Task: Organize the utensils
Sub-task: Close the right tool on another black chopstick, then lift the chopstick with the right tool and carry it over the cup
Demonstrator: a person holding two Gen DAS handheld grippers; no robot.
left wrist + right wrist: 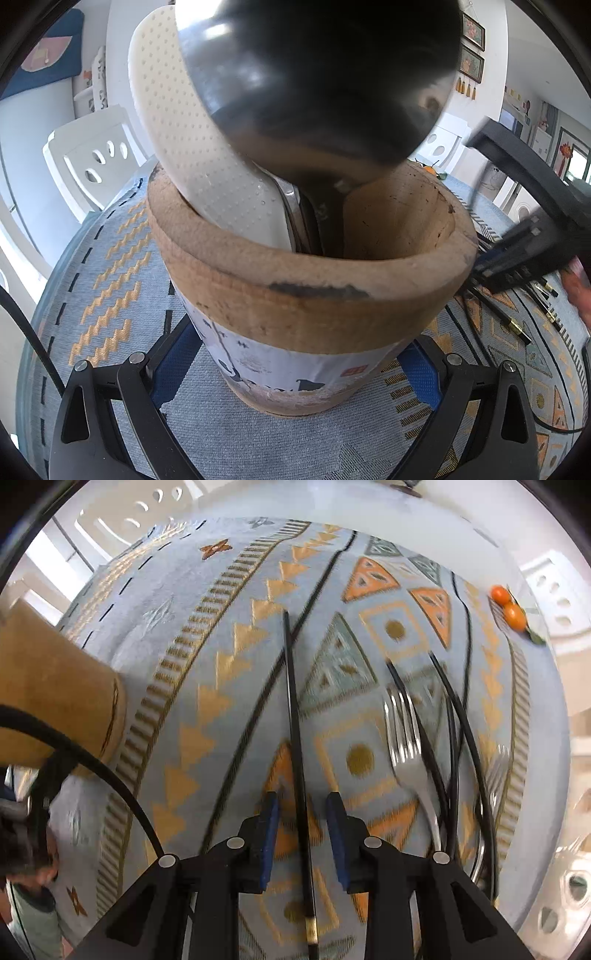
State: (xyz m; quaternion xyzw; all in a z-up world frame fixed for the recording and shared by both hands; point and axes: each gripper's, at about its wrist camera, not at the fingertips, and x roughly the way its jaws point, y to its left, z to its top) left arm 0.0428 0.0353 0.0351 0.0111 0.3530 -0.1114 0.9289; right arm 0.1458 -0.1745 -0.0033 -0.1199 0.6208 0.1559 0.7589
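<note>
A pale blue woven cloth (207, 657) with orange zigzags, triangles and black lines covers the round tabletop (436, 528), whose white edge shows at the top of the right wrist view. White plastic chairs (92, 155) with teardrop cut-outs stand around it, and framed pictures (472, 48) hang on the white wall at upper right of the left wrist view.

In the centre of that view stands a rough terracotta pot (306, 288) with a thick rim and a printed paper band round its lower half. A white dimpled rice paddle (184, 140) and a dark glossy ladle (317, 74) lean out of it. The left hand-held gripper (295, 373) has its blue pads either side of the pot's base; whether they press on it I cannot tell.

In the right wrist view, a thin black chopstick (295, 738) lies on the cloth, running up the middle. The right hand-held gripper (303, 834) straddles it with jaws apart, pads not touching. To the right lie a shiny steel fork (406, 746) and more black chopsticks (454, 716). Two small orange fruits (508, 607) sit at upper right.
</note>
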